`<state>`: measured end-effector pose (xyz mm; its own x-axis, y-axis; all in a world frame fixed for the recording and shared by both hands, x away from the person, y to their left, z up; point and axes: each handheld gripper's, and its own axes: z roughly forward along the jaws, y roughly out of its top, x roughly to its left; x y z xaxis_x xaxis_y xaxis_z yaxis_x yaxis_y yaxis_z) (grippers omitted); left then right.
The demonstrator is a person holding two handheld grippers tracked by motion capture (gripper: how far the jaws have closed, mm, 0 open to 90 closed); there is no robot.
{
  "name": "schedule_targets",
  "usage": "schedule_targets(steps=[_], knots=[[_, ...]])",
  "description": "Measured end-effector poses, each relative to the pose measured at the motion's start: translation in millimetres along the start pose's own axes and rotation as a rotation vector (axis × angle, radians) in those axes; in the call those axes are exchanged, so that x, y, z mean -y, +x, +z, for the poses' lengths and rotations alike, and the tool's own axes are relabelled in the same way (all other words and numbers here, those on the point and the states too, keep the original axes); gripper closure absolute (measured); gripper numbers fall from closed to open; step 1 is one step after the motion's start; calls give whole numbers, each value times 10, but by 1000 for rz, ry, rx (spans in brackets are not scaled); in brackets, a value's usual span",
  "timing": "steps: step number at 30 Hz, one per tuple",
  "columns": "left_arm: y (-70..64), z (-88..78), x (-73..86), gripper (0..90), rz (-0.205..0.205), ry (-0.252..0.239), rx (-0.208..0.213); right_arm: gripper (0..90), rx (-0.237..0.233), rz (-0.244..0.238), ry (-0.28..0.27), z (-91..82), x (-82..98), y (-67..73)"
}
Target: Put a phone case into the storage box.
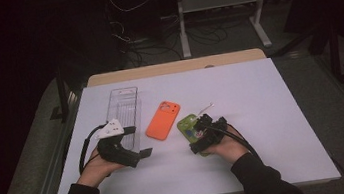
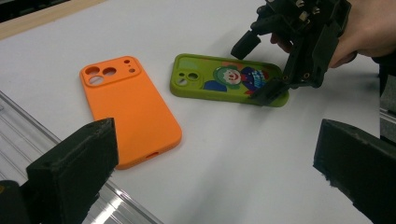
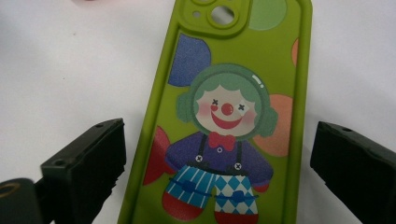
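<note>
The right claw [image 1: 204, 132] sits low over the near end of the green phone case [image 1: 187, 125] in the high view, while the left claw [image 1: 133, 142] rests at the near end of a clear plastic tray [image 1: 125, 99]. Between tray and green case lies an orange phone case [image 1: 163, 120], flat on the white tabletop [image 1: 263, 115]. A small white bit lies just beyond the green case, too small to make out.

In the left gripper view the left claw [image 2: 219, 158] has its two black jaws spread wide with nothing between them — bare tabletop [image 2: 233, 154] shows in the gap. The orange phone case [image 2: 128, 109] lies camera-cutouts up and away, its near corner close to the tray's ribbed edge [image 2: 18, 121]. Beyond it the green phone case [image 2: 224, 80] lies flat, and the right claw [image 2: 264, 65] hangs over its end, one jaw tip down at the case's edge and the other raised on the far side; whether the tip touches I cannot tell.

In the right gripper view the right claw [image 3: 217, 163] is wide open, its jaws standing either side of the green phone case [image 3: 229, 116] with clear gaps — gripping nothing. The case lies back up, showing a printed clown with green hair and a red nose, lens holes at the far end
</note>
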<state>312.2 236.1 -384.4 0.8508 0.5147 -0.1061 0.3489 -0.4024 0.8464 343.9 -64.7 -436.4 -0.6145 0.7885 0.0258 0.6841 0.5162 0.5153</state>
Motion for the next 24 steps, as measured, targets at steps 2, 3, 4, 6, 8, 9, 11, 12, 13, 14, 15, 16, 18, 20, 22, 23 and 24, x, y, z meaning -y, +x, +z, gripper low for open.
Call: schedule_targets(steps=[2, 3, 4, 6, 8, 9, 11, 12, 13, 14, 15, 16, 18, 20, 22, 23, 24], knots=[[3, -2, -1, 0, 1, 1, 0, 50, 2, -4, -2, -1, 3, 4], [3, -2, -1, 0, 1, 1, 0, 56, 1, -3, -1, 0, 5, 5], [2, -3, -1, 0, 0, 1, 0, 62, 0, 14, 12, -3, 8, 15], [2, -4, -2, 0, 0, 0, 0, 79, 7, 3, 13, 0, 11, 11], [1, -3, -2, 0, 0, 0, 1, 102, 12, -1, 11, 1, 16, 14], [0, -3, -3, 0, 0, 0, 1, 103, 5, 19, 25, 2, 18, 29], [-1, -3, -3, 0, 0, 0, 1, 104, 11, 27, 34, 9, 21, 41], [0, -3, -3, 0, 0, 0, 1, 104, 13, 24, 30, 19, 25, 37], [0, -3, -3, 0, -1, 0, 0, 105, 13, 26, 25, 21, 32, 37], [1, -4, -3, 0, -2, -1, 0, 106, 14, 38, 27, 13, 39, 47], [1, -4, -3, 0, -2, -1, 0, 106, 14, 38, 27, 13, 39, 47], [2, -4, -3, 0, -2, 0, -1, 106, 15, 37, 22, 14, 45, 48], [-1, -3, -4, 0, -1, 1, 1, 112, 17, 40, 8, 14, 65, 47], [0, -5, -6, 0, 5, 7, 1, 113, 16, 41, 6, 14, 68, 46], [-8, 0, -7, 0, 4, 5, 1, 117, 21, 45, 8, 14, 67, 54], [-9, 2, -7, 0, 3, 4, 2, 118, 22, 49, 8, 14, 68, 55], [-6, 3, -7, 0, 6, 5, 1, 118, 22, 55, 7, 14, 67, 56]])
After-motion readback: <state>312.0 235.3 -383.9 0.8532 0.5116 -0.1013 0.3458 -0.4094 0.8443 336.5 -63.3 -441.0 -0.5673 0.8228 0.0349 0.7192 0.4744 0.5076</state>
